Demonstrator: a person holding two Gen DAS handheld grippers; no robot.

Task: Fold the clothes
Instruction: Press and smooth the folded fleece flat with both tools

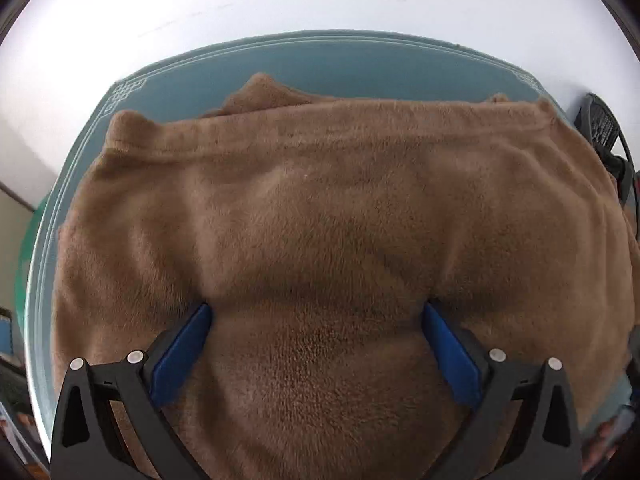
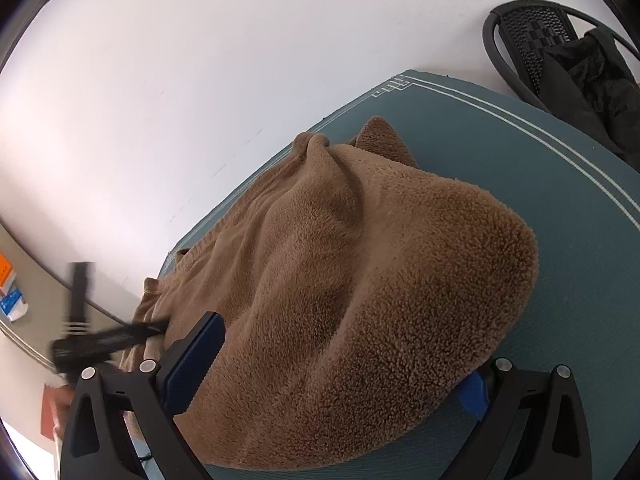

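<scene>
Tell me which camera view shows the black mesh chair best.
The right wrist view: the black mesh chair shows its woven back and curved frame, with dark cloth draped over it. The left wrist view catches only a sliver of it at the right edge.

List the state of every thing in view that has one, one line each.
brown fleece garment: lying on the mat, bunched and rumpled, not yet neatly folded.
left gripper: open wide, fingers down on the fleece, not pinching it.
right gripper: open, with a mound of the fleece between its fingers.
teal mat: spread flat under the garment.
black cloth: draped on the chair, crumpled.
</scene>
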